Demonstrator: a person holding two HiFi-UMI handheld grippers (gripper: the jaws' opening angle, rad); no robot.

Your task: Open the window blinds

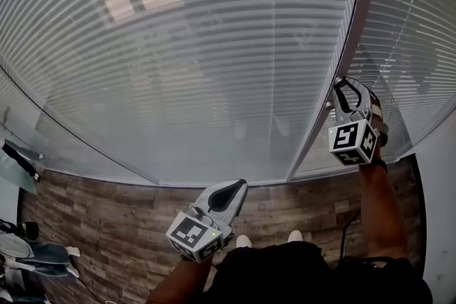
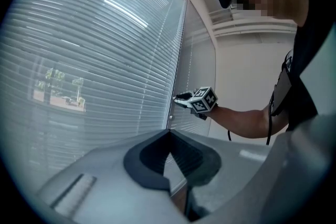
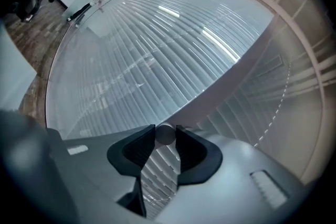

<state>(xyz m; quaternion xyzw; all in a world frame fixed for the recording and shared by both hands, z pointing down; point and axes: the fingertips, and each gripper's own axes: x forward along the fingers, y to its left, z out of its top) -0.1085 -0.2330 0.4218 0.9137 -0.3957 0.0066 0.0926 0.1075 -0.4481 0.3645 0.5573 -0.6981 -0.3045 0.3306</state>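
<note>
right gripper (image 3: 166,129) jaws are pinched on the little round knob (image 3: 166,136) poking straight out of the frame post (image 3: 231,71) beside the blinds (image 3: 147,55), so probably a wrist-roll job, while left gripper (image 1: 235,189) sits closed, empty, well away
</note>
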